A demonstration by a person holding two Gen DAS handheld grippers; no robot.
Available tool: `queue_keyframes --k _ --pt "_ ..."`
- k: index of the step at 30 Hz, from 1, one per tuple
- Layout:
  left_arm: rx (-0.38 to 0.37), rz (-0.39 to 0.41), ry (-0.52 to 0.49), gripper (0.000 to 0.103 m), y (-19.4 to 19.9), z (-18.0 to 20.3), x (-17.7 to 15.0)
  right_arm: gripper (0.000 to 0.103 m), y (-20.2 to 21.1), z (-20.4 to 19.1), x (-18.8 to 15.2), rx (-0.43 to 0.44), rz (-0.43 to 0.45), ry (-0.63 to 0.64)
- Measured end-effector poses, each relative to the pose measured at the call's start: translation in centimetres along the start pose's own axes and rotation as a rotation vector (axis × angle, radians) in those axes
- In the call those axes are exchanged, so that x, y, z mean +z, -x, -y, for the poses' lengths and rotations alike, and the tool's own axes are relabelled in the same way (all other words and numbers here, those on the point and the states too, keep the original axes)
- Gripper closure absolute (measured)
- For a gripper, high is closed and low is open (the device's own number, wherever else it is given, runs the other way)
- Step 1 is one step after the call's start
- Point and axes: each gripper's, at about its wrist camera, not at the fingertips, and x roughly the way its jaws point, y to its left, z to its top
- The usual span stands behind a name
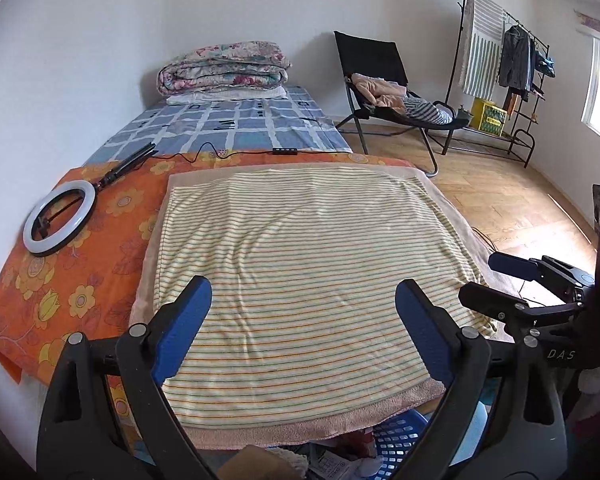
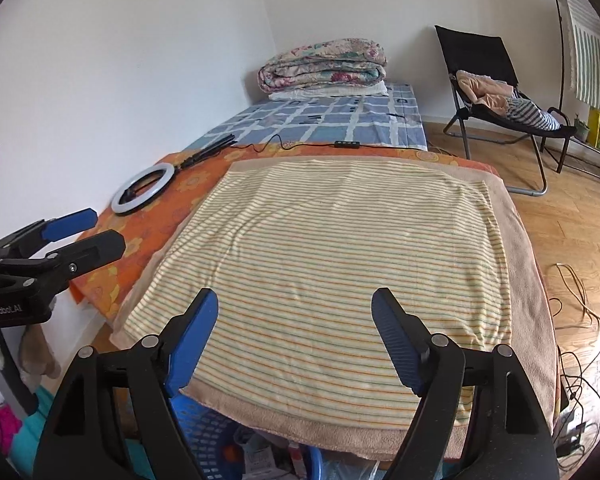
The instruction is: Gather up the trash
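My left gripper (image 1: 303,330) is open and empty, hovering over the near part of a striped towel (image 1: 308,264) spread on the bed. My right gripper (image 2: 295,340) is open and empty too, over the same striped towel (image 2: 340,248). A blue perforated basket (image 1: 396,440) holding papers and wrappers sits on the floor below the bed's near edge; it also shows in the right wrist view (image 2: 204,432). The right gripper shows at the right edge of the left wrist view (image 1: 496,280), and the left gripper at the left edge of the right wrist view (image 2: 96,228). No loose trash shows on the towel.
A ring light (image 1: 59,218) with its cable lies on the orange floral sheet (image 1: 80,280) at left. A folded quilt (image 1: 224,68) is at the bed's far end. A black chair (image 1: 384,92) with clothes, a clothes rack (image 1: 512,60) and floor cables (image 2: 576,320) are at right.
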Motion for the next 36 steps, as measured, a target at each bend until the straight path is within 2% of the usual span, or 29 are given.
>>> queue_keyframes --k 5,10,16,36 --pt "-0.015 -0.063 0.042 0.008 -1.4 -0.8 -0.7 0.024 -1.3 1.5 -0.1 0.035 -0.008 -0.069" --pt "-0.01 -0.05 0.048 0.003 -1.5 -0.8 -0.8 0.024 -2.3 2.2 -0.2 0.016 -0.03 -0.084" --pt "0.015 -0.065 0.011 0.003 -2.0 -0.6 -1.1 0.024 -2.5 1.7 -0.4 0.012 -0.038 -0.077" --pt "0.038 -0.06 0.012 0.002 -2.5 -1.1 -1.3 0.024 -3.0 0.8 -0.8 -0.01 -0.062 -0.051"
